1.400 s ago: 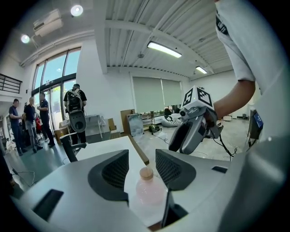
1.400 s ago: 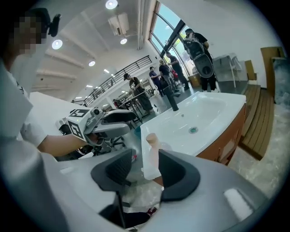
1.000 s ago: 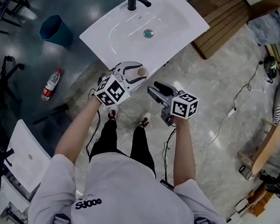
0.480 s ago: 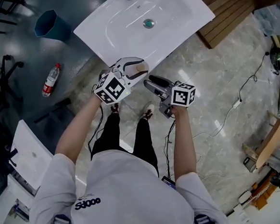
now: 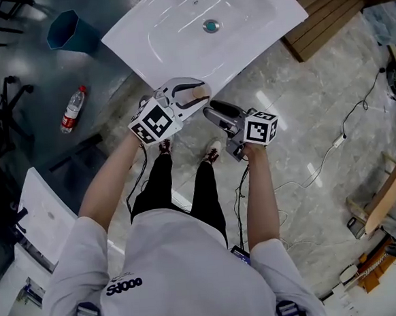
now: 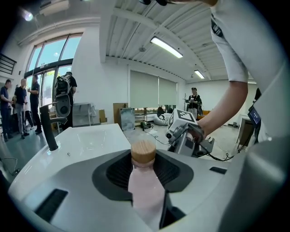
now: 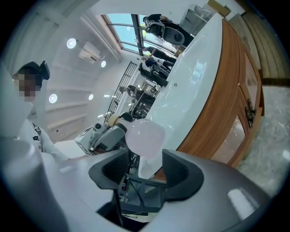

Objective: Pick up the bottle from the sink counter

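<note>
surface (image 5: 256,30) stood ahead, its near edge toward the person | left gripper (image 5: 201,96) hung just before that edge, over the floor (image 5: 303,111), fingers closing with the bottle (image 5: 197,90) between them | right gripper (image 5: 215,113) sat just right of it, fingers opening, clear of the bottle | second bottle (image 5: 72,110) lay on the floor far left, bin (image 5: 65,31) behind it | boards (image 5: 330,14) lay right of the surface

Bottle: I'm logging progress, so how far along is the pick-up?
Done: the bottle is off the counter, between the jaws of the left gripper, which are closing on it. In hand: the right gripper faces it, jaws opening, the bottle's end showing between them. Left: probably just carrying it clear.
</note>
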A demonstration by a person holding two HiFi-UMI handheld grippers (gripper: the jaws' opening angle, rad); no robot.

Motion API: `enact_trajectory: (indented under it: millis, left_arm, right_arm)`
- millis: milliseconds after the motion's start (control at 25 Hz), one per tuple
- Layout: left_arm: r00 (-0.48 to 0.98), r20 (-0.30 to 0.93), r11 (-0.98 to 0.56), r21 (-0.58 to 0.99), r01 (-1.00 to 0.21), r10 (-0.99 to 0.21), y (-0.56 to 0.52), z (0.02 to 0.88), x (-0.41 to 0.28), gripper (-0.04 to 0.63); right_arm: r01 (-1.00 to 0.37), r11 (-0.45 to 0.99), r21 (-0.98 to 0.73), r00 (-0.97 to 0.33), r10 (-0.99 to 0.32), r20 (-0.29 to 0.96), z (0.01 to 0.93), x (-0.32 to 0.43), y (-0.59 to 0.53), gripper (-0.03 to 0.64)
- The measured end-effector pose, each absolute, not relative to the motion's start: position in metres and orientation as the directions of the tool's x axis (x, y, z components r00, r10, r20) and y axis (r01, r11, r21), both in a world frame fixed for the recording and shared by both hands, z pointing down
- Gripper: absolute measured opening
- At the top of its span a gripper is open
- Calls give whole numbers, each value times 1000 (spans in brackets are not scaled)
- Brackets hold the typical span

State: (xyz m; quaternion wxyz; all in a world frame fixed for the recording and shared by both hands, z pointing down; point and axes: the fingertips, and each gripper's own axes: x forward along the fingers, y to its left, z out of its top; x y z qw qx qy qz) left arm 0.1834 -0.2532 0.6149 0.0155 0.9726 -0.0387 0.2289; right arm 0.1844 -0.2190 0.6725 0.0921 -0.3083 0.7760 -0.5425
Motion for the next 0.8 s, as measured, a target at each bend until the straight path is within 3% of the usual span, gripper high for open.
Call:
enact_trajectory:
  millis: [800]
  left_arm:
    - [942,331,-998,53,39,55,-222,543,190,140]
  right_arm:
    - [-30,321,-946,-823,-545,-159,600,170,-204,256]
